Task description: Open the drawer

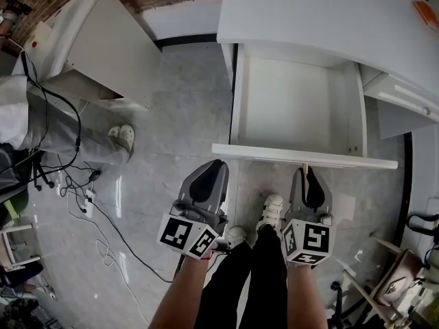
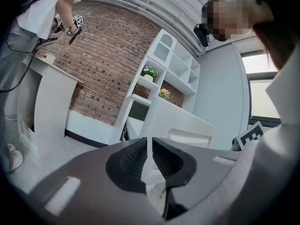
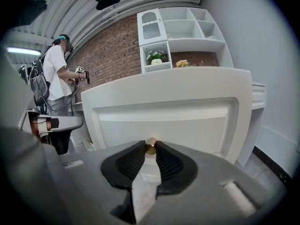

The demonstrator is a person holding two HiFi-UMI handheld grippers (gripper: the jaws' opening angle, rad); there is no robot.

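Observation:
The white drawer (image 1: 288,101) stands pulled out of its cabinet, and its inside looks empty. Its front panel (image 1: 302,157) (image 3: 164,111) faces me. A small brass knob (image 3: 150,146) sits in the middle of that panel. My right gripper (image 1: 306,174) (image 3: 150,149) is shut on the knob, one pad on each side. My left gripper (image 1: 217,164) (image 2: 149,143) hovers just left of the panel's left end, shut with nothing between its pads. From the left gripper view the panel (image 2: 187,128) shows at an angle, ahead and to the right.
The cabinet's white top (image 1: 322,19) lies above the drawer. Another white unit (image 1: 103,43) stands at the left, with cables (image 1: 89,194) on the floor and a second person (image 3: 56,78) beside it. My own feet (image 1: 271,214) are under the drawer front. A wall shelf (image 3: 178,32) stands behind.

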